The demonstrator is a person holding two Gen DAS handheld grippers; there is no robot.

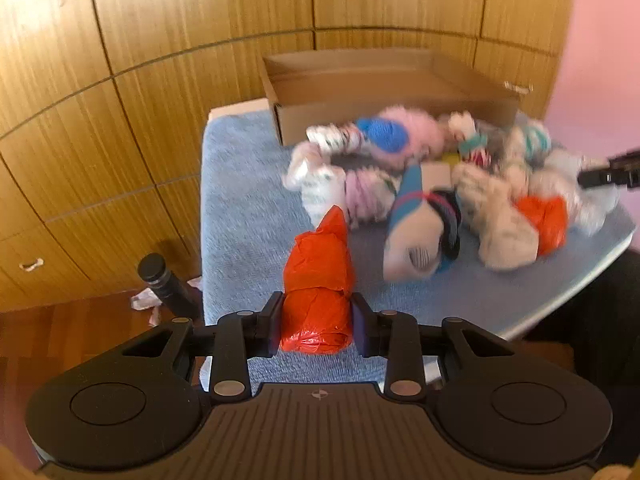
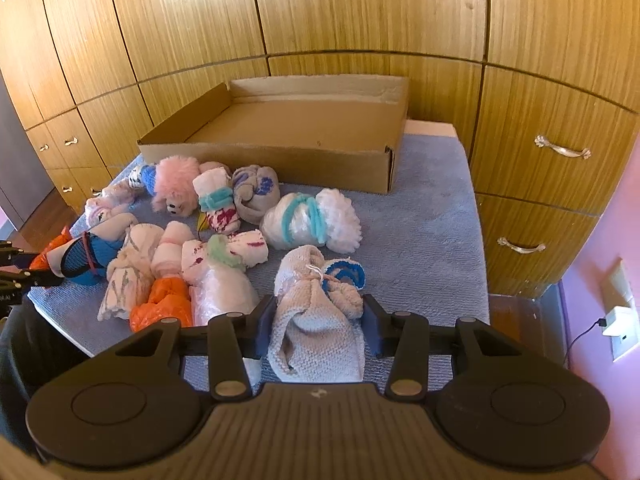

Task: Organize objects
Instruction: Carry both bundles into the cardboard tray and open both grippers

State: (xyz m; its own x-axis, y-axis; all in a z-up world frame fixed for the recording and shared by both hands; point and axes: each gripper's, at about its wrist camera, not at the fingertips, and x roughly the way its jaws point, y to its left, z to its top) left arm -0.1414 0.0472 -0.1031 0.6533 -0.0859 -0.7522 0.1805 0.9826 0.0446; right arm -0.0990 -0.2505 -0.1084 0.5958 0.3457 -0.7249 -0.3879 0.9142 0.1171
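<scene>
My left gripper [image 1: 317, 322] is shut on an orange plastic bundle [image 1: 318, 280], held at the near edge of the blue-towelled table [image 1: 248, 200]. My right gripper [image 2: 317, 326] is shut on a white knitted cloth bundle [image 2: 316, 312] with a blue-and-white piece tied to it. Several rolled cloth and plastic bundles [image 2: 200, 232] lie in a pile on the towel, among them a pink plush toy [image 2: 176, 188] and a second orange bundle [image 2: 164, 304]. An open, empty cardboard box [image 2: 280, 136] stands behind the pile; it also shows in the left wrist view [image 1: 380, 88].
Wooden cabinets [image 2: 360, 20] with drawers and metal handles [image 2: 562, 148] surround the table. A black cylinder [image 1: 164, 284] stands on the wooden floor left of the table, with paper scraps [image 1: 142, 300] beside it. A pink wall with a plugged charger [image 2: 618, 320] is at the right.
</scene>
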